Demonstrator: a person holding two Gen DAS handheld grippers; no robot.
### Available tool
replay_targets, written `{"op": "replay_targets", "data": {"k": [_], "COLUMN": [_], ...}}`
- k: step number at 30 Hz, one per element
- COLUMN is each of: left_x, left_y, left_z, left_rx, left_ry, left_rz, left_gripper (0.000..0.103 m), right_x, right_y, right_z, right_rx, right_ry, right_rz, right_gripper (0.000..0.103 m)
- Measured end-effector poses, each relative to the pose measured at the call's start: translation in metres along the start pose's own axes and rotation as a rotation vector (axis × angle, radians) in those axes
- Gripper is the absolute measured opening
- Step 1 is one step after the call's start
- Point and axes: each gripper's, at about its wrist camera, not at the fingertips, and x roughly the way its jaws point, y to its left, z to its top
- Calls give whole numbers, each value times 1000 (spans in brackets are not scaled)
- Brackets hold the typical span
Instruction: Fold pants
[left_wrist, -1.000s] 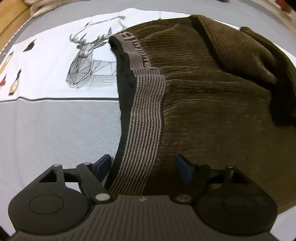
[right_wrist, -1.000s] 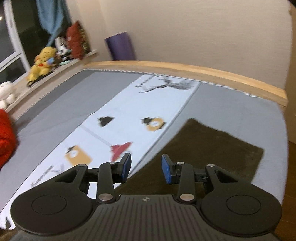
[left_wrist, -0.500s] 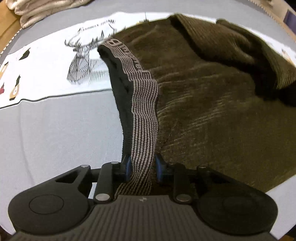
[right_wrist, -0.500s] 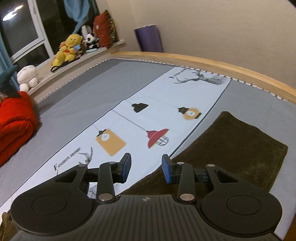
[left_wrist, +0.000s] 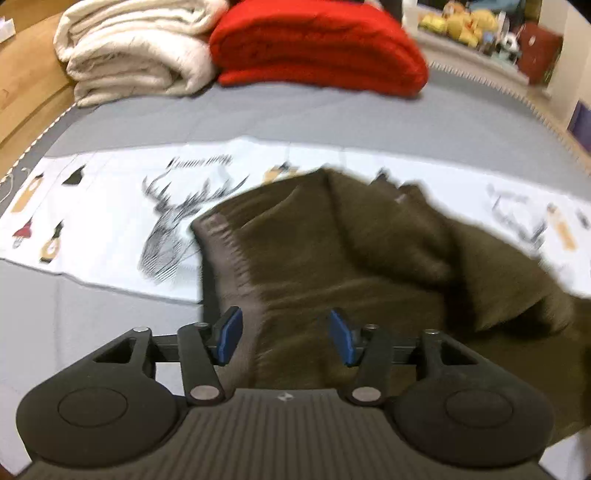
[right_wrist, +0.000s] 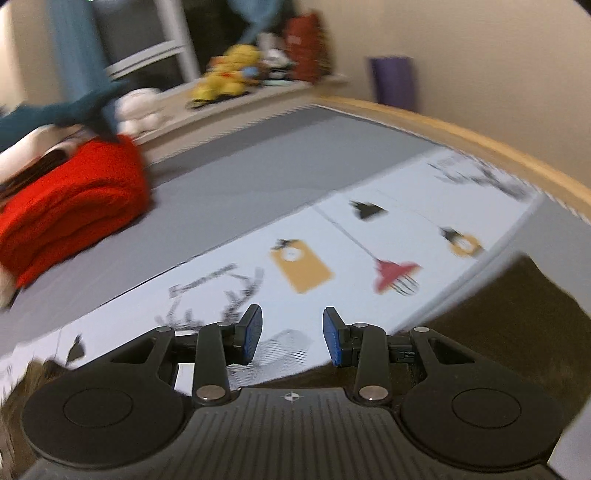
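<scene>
The dark brown corduroy pants lie crumpled on the bed, their striped waistband at the left edge of the heap. My left gripper hovers above the waistband end with its jaws opening. The cloth shows in the gap below, but neither pad presses on it. In the right wrist view a flat part of the pants lies at the lower right. My right gripper stands partly open over the white printed sheet, with nothing between its fingers.
A folded red blanket and a cream blanket are stacked at the far side of the grey bed. Plush toys sit on a ledge by the window. A wooden bed rim runs along the right.
The left gripper closed on the waistband half a second ago, then let go and rose, so the blankets came into view. The right gripper swung sideways across the bed.
</scene>
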Motion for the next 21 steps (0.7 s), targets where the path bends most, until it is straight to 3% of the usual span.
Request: {"op": "replay_targets", "data": {"k": [6,13,15,21], "left_x": [-13,9,20,53], "left_y": [-46,-69,-70,-62], "left_z": [18,31,33,40], "left_rx": [-43,-112,-141,-235], "left_ry": [-91,-197,-160,-74], "left_rz": [-72,-81,-74,-114], "left_gripper": [68,68,64,61], "right_x": [-7,-4,1,31], "right_y": [31,50,52,45], "right_z": [-6,-12,-14,-18], "right_rx": [-116,-174,-181,-149], "right_ry": [-24,-48,-43,87], "right_rz": [145,208,232,266], "right_gripper": [38,38,38,38]}}
